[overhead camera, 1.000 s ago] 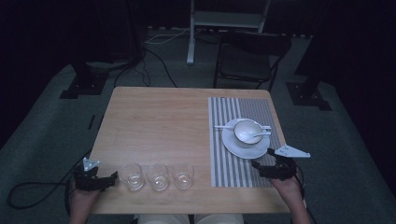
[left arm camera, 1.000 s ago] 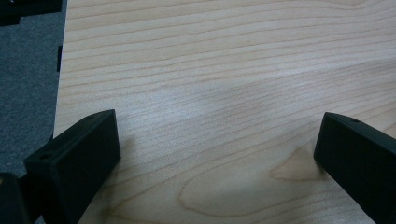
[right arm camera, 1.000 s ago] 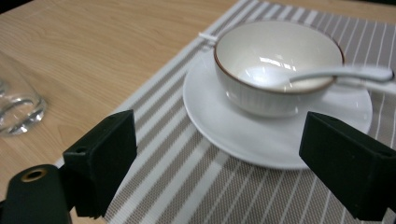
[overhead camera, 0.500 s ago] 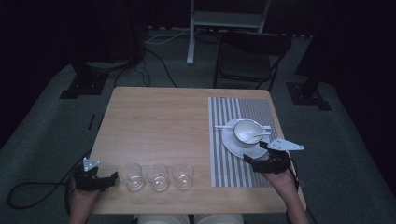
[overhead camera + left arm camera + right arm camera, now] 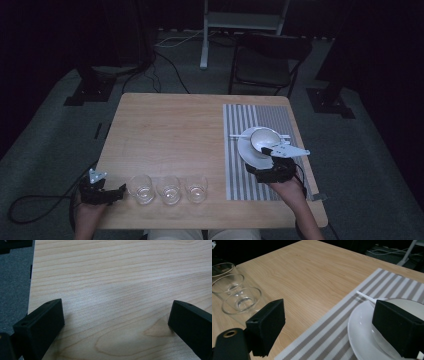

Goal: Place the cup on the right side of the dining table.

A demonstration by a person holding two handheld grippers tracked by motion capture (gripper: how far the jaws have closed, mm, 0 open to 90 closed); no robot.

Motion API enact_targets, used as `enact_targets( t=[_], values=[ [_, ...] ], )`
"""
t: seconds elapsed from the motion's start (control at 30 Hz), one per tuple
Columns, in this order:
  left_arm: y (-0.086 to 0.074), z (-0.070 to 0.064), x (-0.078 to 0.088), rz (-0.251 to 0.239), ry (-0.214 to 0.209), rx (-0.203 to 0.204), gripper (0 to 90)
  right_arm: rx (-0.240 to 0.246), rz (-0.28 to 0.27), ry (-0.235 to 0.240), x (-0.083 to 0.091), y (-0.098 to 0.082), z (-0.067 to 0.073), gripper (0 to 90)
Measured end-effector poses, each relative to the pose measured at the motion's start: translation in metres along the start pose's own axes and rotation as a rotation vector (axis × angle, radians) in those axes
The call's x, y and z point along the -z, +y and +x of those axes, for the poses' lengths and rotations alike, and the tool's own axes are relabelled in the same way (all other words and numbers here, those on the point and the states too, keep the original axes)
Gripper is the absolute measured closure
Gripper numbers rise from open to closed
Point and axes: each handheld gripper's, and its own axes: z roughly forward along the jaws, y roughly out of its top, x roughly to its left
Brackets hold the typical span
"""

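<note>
**Right gripper at the plate's edge, nothing lifted**

The right gripper [image 5: 264, 159] hangs with jaws wide apart at the near rim of the round white plate [image 5: 248, 152], which lies on the grey-striped placemat [image 5: 240, 130] and carries a white bowl [image 5: 263, 138]. No grasp is made; taking hold and moving the plate appear left to do. The left gripper [image 5: 118, 190], jaws apart and holding nothing, rests on the light wooden table [image 5: 170, 125] beside three clear glass tumblers [image 5: 169, 188].

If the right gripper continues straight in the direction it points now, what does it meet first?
Most likely the white plate with the bowl on it: the right gripper, jaws open, already reaches over the plate's near rim. Its height above the plate is unclear.
</note>
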Motion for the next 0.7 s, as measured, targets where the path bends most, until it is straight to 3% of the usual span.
enact_targets(
  t=[0.37, 0.4, 0.7],
  values=[
    [0.0, 0.0, 0.0, -0.001, -0.001, -0.001, 0.8, 0.032, 0.0, 0.069, -0.018, 0.009, 0.018, 10.8],
    [0.0, 0.0, 0.0, -0.002, -0.001, 0.0, 0.8, 0.035, 0.005, 0.097, -0.025, 0.012, 0.024, 10.8],
    [0.0, 0.0, 0.0, -0.001, -0.002, 0.0, 0.7, 0.06, 0.013, 0.177, -0.043, 0.017, 0.043, 10.8]
  ],
)
